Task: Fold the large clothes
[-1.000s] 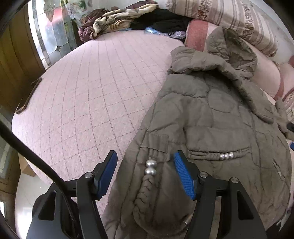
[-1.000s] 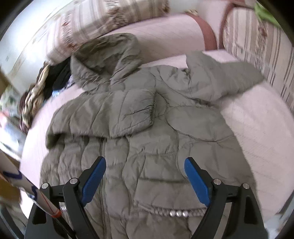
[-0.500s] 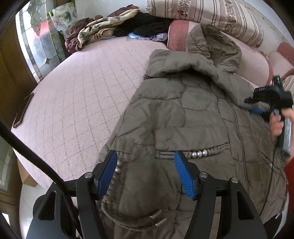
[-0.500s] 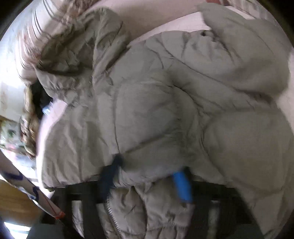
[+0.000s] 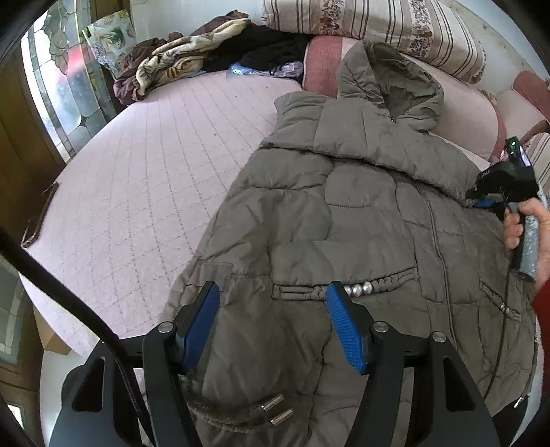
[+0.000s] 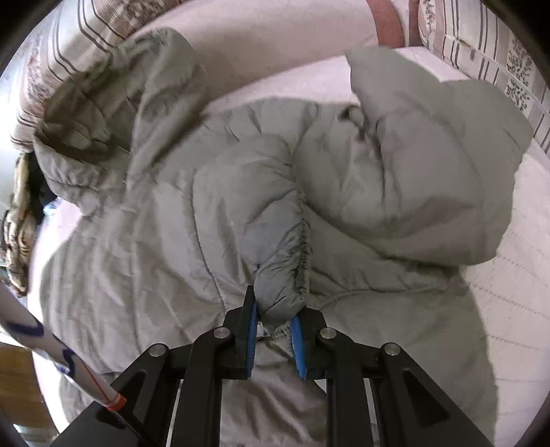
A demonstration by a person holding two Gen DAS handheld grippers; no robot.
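An olive-grey hooded puffer jacket (image 5: 361, 220) lies front-up on a pink quilted bed (image 5: 144, 178), hood (image 5: 388, 75) toward the pillows. Its left sleeve is folded across the chest. My left gripper (image 5: 271, 319) is open and empty, hovering over the jacket's lower hem near the braided waist cord with silver beads (image 5: 357, 289). My right gripper (image 6: 273, 333) is shut on the elastic sleeve cuff (image 6: 285, 285) of the folded sleeve. The right gripper also shows in the left wrist view (image 5: 498, 192), held by a hand at the jacket's right side. The other sleeve (image 6: 429, 165) lies bunched to the right.
Striped floral pillows (image 5: 378, 31) and a pink bolster (image 5: 319, 62) line the head of the bed. A heap of blankets and dark clothes (image 5: 192, 58) sits at the far left corner. A stained-glass door (image 5: 58, 89) stands left of the bed.
My right gripper has dropped down onto the folded sleeve and shut on its cuff. My left gripper has shifted right along the hem, staying open.
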